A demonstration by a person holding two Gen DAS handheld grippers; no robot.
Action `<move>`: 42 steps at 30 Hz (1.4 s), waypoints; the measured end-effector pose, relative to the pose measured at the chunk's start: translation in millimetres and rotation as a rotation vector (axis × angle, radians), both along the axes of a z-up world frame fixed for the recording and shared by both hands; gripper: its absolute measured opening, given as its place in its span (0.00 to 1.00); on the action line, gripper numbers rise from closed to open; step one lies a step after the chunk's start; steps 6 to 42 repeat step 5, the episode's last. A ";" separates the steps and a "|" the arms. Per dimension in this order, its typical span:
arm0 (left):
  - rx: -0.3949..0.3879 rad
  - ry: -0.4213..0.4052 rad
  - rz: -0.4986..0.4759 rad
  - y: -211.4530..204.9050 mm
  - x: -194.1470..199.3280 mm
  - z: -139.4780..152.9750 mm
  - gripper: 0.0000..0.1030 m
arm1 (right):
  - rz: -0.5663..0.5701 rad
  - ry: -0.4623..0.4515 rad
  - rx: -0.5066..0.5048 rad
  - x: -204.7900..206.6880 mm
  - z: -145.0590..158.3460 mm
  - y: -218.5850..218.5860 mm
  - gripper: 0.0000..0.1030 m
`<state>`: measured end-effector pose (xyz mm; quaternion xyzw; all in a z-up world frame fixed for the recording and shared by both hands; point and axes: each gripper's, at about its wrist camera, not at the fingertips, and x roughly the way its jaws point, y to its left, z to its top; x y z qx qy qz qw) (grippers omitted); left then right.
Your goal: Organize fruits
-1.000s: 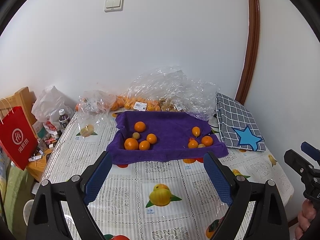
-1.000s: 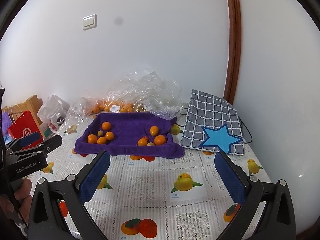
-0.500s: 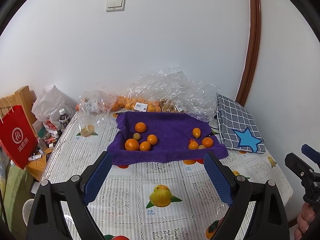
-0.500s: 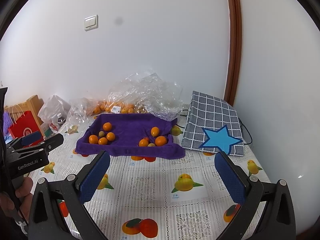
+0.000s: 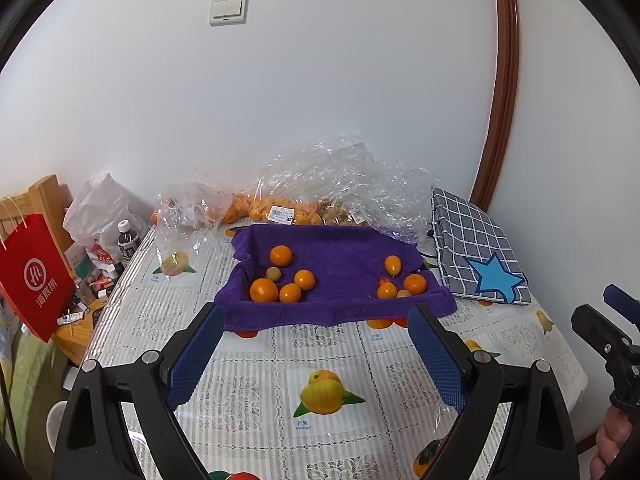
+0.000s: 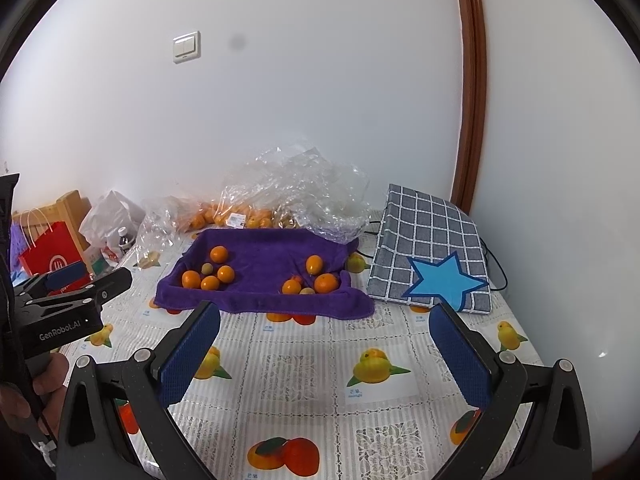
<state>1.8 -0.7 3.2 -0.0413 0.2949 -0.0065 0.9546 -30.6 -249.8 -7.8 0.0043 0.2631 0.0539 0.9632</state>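
right gripper (image 6: 324, 350): fingers wide apart, empty | purple towel (image 6: 264, 280): oranges (image 6: 218, 255) on it

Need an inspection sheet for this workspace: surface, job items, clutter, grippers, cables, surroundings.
Surface: table under a fruit-print cloth.
Job's things: purple towel shaped like a tray, holding two groups of small orange fruits, left group and right group.
Clutter: clear bags with more fruit behind the towel; checked cloth with a blue star.
Grippers: left gripper open, empty; right gripper open, empty.
Cables: black cable beside the checked cloth.
Surroundings: white wall, light switch, red bag, bottle.
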 end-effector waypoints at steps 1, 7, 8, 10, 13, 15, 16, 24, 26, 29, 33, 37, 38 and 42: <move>-0.001 0.000 0.001 0.3 1.4 0.0 0.90 | 0.002 -0.002 -0.001 0.0 -0.2 -0.1 1.00; 0.020 0.002 0.000 -0.5 5.6 -2.9 0.90 | 0.006 -0.004 0.002 -0.5 0.4 1.5 1.00; 0.020 0.002 0.000 -0.5 5.6 -2.9 0.90 | 0.006 -0.004 0.002 -0.5 0.4 1.5 1.00; 0.020 0.002 0.000 -0.5 5.6 -2.9 0.90 | 0.006 -0.004 0.002 -0.5 0.4 1.5 1.00; 0.020 0.002 0.000 -0.5 5.6 -2.9 0.90 | 0.006 -0.004 0.002 -0.5 0.4 1.5 1.00; 0.020 0.002 0.000 -0.5 5.6 -2.9 0.90 | 0.006 -0.004 0.002 -0.5 0.4 1.5 1.00; 0.020 0.002 0.000 -0.5 5.6 -2.9 0.90 | 0.006 -0.004 0.002 -0.5 0.4 1.5 1.00; 0.020 0.002 0.000 -0.5 5.6 -2.9 0.90 | 0.006 -0.004 0.002 -0.5 0.4 1.5 1.00; 0.020 0.002 0.000 -0.5 5.6 -2.9 0.90 | 0.006 -0.004 0.002 -0.5 0.4 1.5 1.00; 0.020 0.002 0.000 -0.5 5.6 -2.9 0.90 | 0.006 -0.004 0.002 -0.5 0.4 1.5 1.00; 0.020 0.002 0.000 -0.5 5.6 -2.9 0.90 | 0.006 -0.004 0.002 -0.5 0.4 1.5 1.00; 0.020 0.002 0.000 -0.5 5.6 -2.9 0.90 | 0.006 -0.004 0.002 -0.5 0.4 1.5 1.00; 0.020 0.002 0.000 -0.5 5.6 -2.9 0.90 | 0.006 -0.004 0.002 -0.5 0.4 1.5 1.00; 0.020 0.002 0.000 -0.5 5.6 -2.9 0.90 | 0.006 -0.004 0.002 -0.5 0.4 1.5 1.00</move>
